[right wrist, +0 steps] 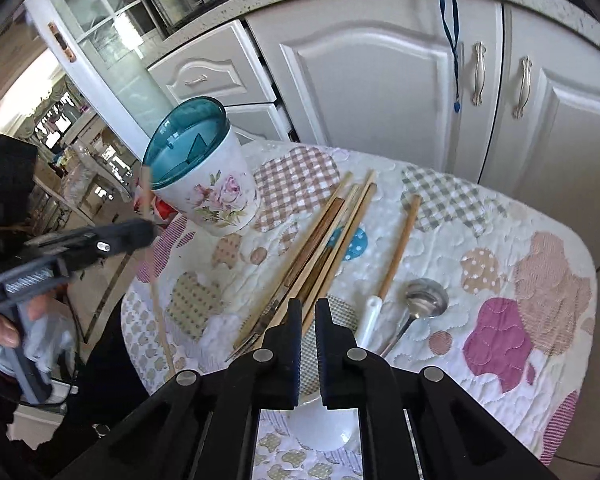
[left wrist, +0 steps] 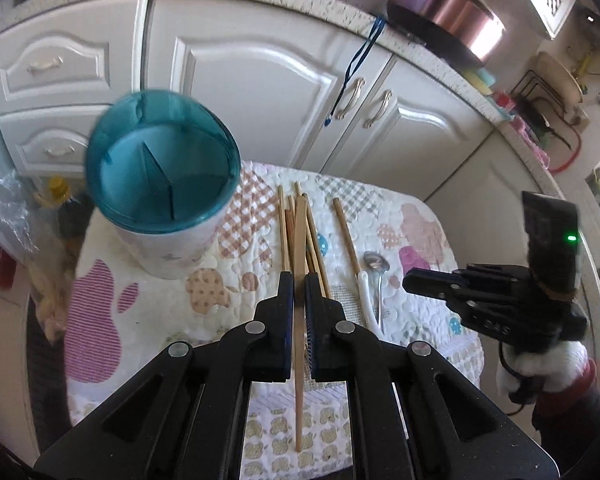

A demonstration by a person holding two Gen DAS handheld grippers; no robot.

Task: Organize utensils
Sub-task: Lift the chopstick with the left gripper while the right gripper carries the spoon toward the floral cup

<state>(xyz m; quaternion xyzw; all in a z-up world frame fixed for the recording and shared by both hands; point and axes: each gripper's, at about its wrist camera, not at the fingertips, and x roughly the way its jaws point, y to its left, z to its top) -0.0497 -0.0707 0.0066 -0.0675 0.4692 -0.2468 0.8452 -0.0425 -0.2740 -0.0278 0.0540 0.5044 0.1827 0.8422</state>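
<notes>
Left gripper (left wrist: 299, 280), jaws closed on a single wooden chopstick (left wrist: 299, 320) held above the quilted bench cover (left wrist: 420, 216), clear of the pile. Right gripper (right wrist: 308, 308), jaws narrowly parted and holding nothing, above the near edge of the bench. Floral utensil holder (right wrist: 216, 196) with a teal divided rim stands upright near the far left corner. Loose chopsticks (right wrist: 324, 248) lie bundled mid-bench; beside them, toward the right edge, a white-handled wooden utensil (right wrist: 396, 252), then a metal ladle (right wrist: 424, 300).

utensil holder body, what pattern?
White with pink roses on the utensil holder, teal rim; the right wrist view shows it best.
</notes>
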